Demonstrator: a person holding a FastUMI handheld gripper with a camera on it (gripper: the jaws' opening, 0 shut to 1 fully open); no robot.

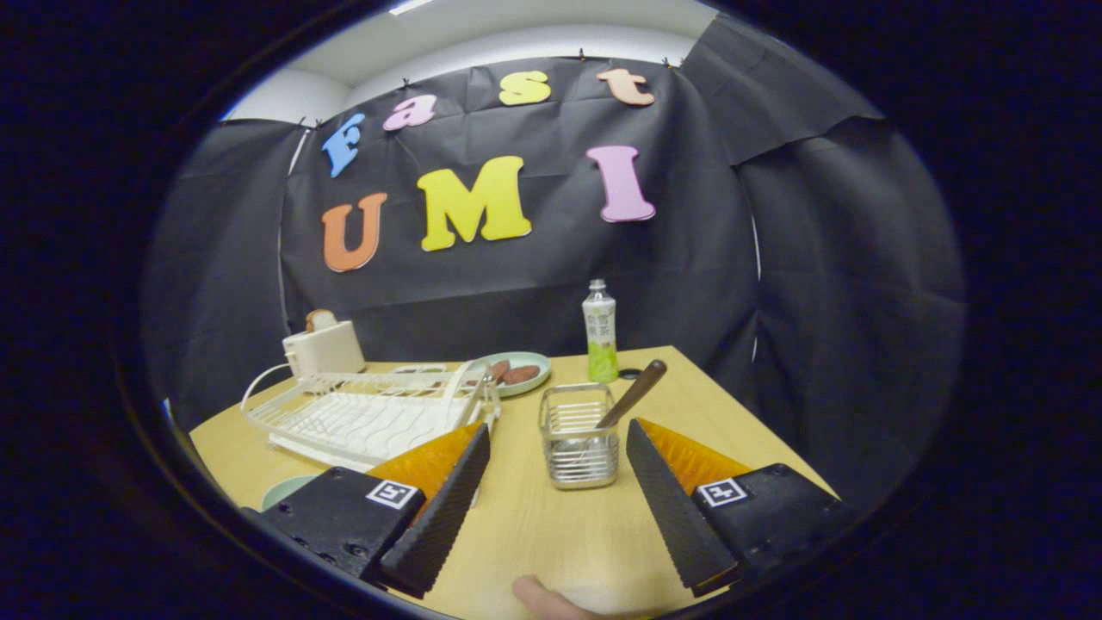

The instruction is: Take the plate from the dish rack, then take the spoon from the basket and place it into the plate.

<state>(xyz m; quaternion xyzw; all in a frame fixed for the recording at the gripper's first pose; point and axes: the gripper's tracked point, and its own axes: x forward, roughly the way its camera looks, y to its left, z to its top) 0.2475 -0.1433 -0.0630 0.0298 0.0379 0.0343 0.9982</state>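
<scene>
Spoon (635, 393): we see it standing tilted in the basket (578, 435), its dark handle leaning out over the rim toward the right finger, its bowl down inside behind the wires. It sits just ahead of the claw and between the lines of the two fingers, closer to the right one. Neither finger touches it.
Claw (558, 443): we see its fingers (443, 508) spread wide apart, holding nothing, raised a little over the table (534, 534). The basket stands in the gap at their tips.
Basket: a small wire holder, upright on the table, apart from both fingers.
Plate (288, 489): we make out a pale green rim low beside the left finger, mostly hidden behind the claw's body; we cannot tell how it lies.
Rack (370, 418): white, on the table beyond the left finger, to the left of the basket; we see no dish standing in it.
Second plate (519, 372): pale green, beyond the rack's far end, with brown pieces on it.
Bottle (600, 331): upright beyond the basket, near the table's far edge.
Toaster (324, 346): white, behind the rack.
Thumb (542, 598): a fingertip shows below, between the fingers.
</scene>
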